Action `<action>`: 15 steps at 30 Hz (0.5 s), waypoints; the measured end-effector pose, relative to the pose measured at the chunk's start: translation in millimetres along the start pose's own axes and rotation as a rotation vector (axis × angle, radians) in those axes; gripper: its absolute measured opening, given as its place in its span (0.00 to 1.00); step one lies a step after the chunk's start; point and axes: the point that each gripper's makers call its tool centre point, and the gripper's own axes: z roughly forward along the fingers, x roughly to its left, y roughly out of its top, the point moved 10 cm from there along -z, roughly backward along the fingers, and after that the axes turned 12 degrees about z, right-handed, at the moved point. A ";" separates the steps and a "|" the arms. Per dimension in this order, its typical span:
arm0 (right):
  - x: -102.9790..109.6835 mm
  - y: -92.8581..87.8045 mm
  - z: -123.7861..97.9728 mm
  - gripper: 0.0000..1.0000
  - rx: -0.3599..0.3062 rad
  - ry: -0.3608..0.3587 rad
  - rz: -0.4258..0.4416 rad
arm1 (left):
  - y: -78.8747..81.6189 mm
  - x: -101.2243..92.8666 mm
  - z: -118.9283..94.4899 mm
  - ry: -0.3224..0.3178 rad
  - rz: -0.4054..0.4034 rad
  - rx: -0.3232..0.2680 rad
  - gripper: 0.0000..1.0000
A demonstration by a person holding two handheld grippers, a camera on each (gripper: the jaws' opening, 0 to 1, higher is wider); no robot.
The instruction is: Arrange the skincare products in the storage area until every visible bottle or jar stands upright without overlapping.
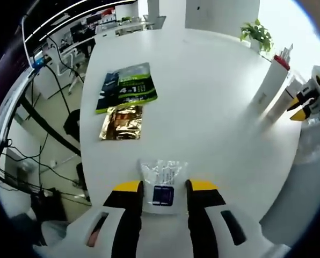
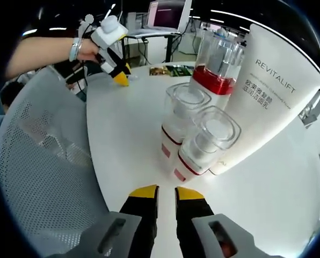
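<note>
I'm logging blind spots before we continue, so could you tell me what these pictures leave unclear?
- Sachet, left gripper view: its near edge lies behind the left gripper; print too small to read.
- Tube, right gripper view: its base is hidden behind the jars.
- Red bottle, right gripper view: lower body hidden by the jars.
- Green packet, left gripper view: small text illegible.

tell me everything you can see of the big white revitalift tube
The tall white plastic tube printed REVITALIFT is wide and flat, narrowing toward its lower end, with grey lettering and smaller characters beneath. In the right gripper view it stands on the round white table, appearing to lean. Two small clear-capped white jars with red bands sit against its front, and a taller red-banded clear-topped bottle stands beside it. The right claw is short of it, touching nothing.
</note>
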 end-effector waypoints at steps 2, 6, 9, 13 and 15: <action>0.4 0.2 0.0 0.06 -0.001 0.002 -0.002 | -0.1 -2.5 -2.1 -0.003 -0.004 -0.002 0.33; 0.6 0.9 -0.4 0.06 -0.005 0.005 -0.001 | 5.9 -10.3 -11.6 -0.010 -0.006 -0.045 0.33; 0.2 2.9 -2.7 0.06 -0.028 0.012 0.010 | 16.7 -20.3 -21.5 -0.040 0.030 -0.120 0.33; 2.7 11.7 -9.1 0.04 -0.131 0.062 0.044 | 29.9 -39.4 -35.5 -0.065 0.108 -0.183 0.34; 5.4 17.3 -13.5 0.03 -0.199 0.098 0.048 | 36.2 -49.2 -40.9 -0.071 0.156 -0.214 0.34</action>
